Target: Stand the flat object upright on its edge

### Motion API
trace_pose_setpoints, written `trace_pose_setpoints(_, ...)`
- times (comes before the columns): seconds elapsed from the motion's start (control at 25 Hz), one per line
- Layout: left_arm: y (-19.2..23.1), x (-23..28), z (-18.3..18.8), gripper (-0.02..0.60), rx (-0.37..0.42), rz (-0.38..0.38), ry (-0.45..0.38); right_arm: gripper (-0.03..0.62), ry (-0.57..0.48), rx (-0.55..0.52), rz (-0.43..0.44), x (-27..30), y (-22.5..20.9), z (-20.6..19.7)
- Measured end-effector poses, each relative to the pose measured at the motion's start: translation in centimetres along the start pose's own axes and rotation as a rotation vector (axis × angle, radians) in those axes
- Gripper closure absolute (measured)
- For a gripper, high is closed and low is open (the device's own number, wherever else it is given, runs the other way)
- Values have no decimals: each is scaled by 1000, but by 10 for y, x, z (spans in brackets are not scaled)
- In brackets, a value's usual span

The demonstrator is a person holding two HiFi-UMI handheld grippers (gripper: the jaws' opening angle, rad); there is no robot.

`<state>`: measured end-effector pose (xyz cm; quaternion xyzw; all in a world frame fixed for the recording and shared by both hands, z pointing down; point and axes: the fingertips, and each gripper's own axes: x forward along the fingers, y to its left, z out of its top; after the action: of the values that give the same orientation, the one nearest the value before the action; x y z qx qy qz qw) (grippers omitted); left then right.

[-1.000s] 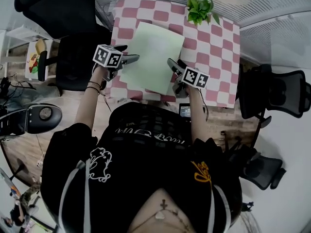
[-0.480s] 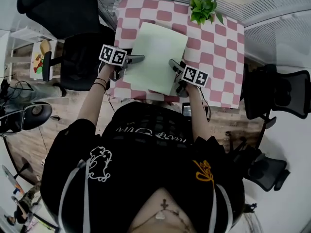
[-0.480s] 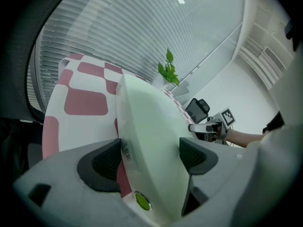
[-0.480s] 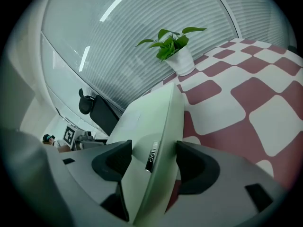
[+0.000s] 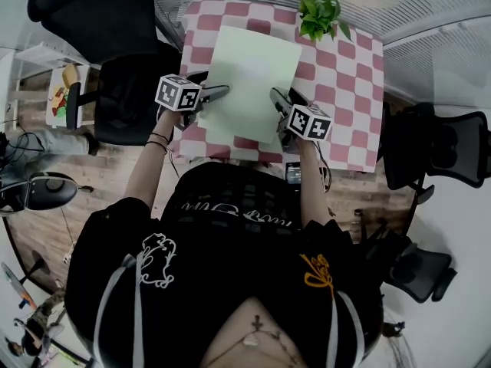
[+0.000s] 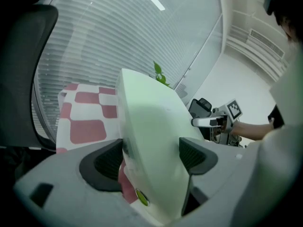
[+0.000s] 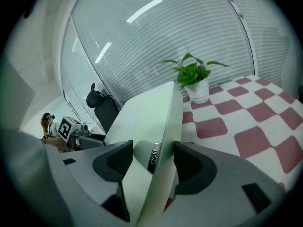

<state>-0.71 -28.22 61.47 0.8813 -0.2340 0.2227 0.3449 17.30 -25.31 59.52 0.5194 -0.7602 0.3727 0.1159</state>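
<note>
The flat object (image 5: pixel 249 83) is a pale green board, held over the red-and-white checked table (image 5: pixel 341 90). My left gripper (image 5: pixel 219 92) is shut on its left edge and my right gripper (image 5: pixel 276 100) is shut on its right edge. In the left gripper view the board (image 6: pixel 151 136) fills the gap between the jaws of the left gripper (image 6: pixel 149 157). In the right gripper view the board's thin edge (image 7: pixel 163 126), with a small dark tab, sits between the jaws of the right gripper (image 7: pixel 151 160). The board slants up from the table. Whether its lower edge touches the cloth is hidden.
A potted green plant (image 5: pixel 318 14) stands at the table's back edge, just beyond the board's far right corner. Black office chairs stand at the left (image 5: pixel 115 83) and right (image 5: pixel 437 148) of the table. The table's near edge is by my arms.
The board has shifted a little toward the back of the table and squared up with it. Both grippers moved with it and stay clamped on its side edges.
</note>
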Motion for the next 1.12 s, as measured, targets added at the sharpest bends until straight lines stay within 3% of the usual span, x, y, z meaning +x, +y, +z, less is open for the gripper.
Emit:
trace_pose_setpoints(0.2, -13, -10, 34, 199, 152, 60, -60, 330, -97, -173, -24, -16, 14, 39)
trace_pose_setpoints(0.4, -24, -24, 70, 204, 330, 166, -141, 330, -230, -414, -59, -32, 31, 78)
trace_pose_setpoints(0.56, -34, -34, 94, 250, 357, 207, -225, 339, -251, -563, -145, -40, 31, 91)
trace_pose_setpoints(0.68, -41, -38, 105, 252, 377, 213, -252, 353, -246, -592, -185, -41, 25, 95)
trace_pose_setpoints(0.84, -40, -34, 102, 252, 477, 260, -182, 358, -225, -602, -216, -39, 21, 97)
trace_pose_setpoints(1.0, -40, -38, 112, 252, 409, 246, -247, 359, -244, -568, -197, -39, 24, 102)
trace_pose_setpoints(1.12, -32, -33, 106, 252, 417, 266, -201, 361, -239, -545, -182, -35, 24, 100)
